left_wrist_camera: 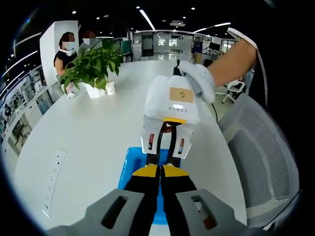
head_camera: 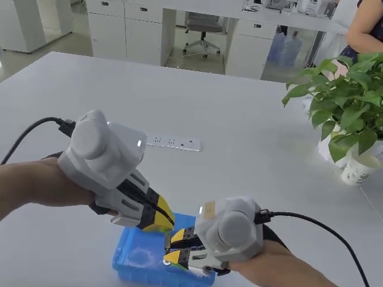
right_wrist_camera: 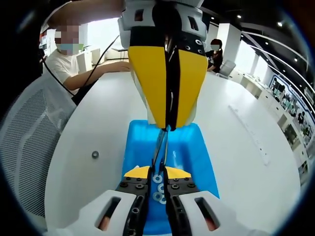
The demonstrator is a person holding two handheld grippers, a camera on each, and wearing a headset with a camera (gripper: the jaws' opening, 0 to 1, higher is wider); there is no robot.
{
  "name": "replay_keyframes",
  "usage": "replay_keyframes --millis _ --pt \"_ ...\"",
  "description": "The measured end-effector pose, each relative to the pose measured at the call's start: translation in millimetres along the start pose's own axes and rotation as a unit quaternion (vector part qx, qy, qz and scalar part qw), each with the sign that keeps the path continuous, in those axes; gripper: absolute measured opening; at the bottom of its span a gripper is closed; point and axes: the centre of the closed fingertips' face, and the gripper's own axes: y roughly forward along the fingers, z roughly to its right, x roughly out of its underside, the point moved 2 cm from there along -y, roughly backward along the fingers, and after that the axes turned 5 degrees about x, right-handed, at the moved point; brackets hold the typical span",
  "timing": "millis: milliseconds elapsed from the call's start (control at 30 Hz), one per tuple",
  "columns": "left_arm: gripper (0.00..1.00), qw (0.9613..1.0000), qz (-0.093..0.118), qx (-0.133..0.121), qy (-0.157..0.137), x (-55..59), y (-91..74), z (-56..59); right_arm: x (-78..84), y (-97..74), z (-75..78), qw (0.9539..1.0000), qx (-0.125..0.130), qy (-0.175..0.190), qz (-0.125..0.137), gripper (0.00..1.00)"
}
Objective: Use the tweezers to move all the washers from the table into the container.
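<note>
The right gripper's (right_wrist_camera: pixel 157 173) jaws stand narrowly apart around the tweezers' (right_wrist_camera: pixel 160 145) tips; whether they squeeze, I cannot tell. Beneath lie washers (right_wrist_camera: pixel 158 187) in the blue container (right_wrist_camera: pixel 197 147). The left gripper (right_wrist_camera: pixel 167 125) clamps the tweezers above it, likely for dropping. Beyond, a stray washer (right_wrist_camera: pixel 95 155) waits on the table (right_wrist_camera: pixel 98 118).
</note>
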Motion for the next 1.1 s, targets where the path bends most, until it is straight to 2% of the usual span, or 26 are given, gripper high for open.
replay_keyframes --millis 833,1100 --pt "0.04 0.9998 -0.004 -0.008 0.017 -18.5 -15.0 11.4 -19.1 -18.9 -4.8 0.9995 0.021 -0.019 0.012 0.12" --pt "0.04 0.9998 -0.009 -0.007 0.018 -17.5 -17.8 20.7 -21.5 -21.0 -13.3 0.9995 0.020 -0.021 0.013 0.12"
